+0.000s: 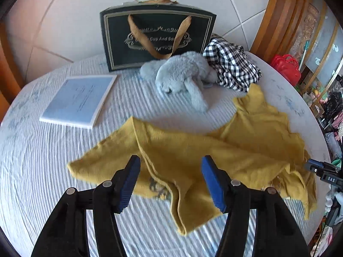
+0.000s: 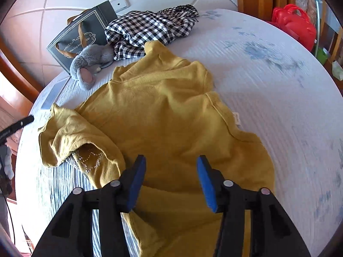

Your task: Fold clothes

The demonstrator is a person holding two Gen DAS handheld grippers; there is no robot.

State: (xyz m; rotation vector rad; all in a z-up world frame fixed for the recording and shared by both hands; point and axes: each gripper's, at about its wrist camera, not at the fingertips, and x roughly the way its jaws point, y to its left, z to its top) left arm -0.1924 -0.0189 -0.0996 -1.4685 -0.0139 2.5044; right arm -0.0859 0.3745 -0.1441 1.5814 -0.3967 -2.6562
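Left wrist: both jaws wide over yellow top (image 1: 246,137) on ribbed bedspread (image 1: 42,160).

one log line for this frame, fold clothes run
phase: pre-grasp | left gripper: open over yellow shirt | right gripper: open over it | shirt: rumpled, unfolded | checkered garment: untouched

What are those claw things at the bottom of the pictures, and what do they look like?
They are hand-held grippers. The left gripper and the right gripper look alike: black plastic frames with angular cut-outs, round silver pivot pins, and two flat fingers faced with ribbed blue pads. White lettering marks the side of the right one.
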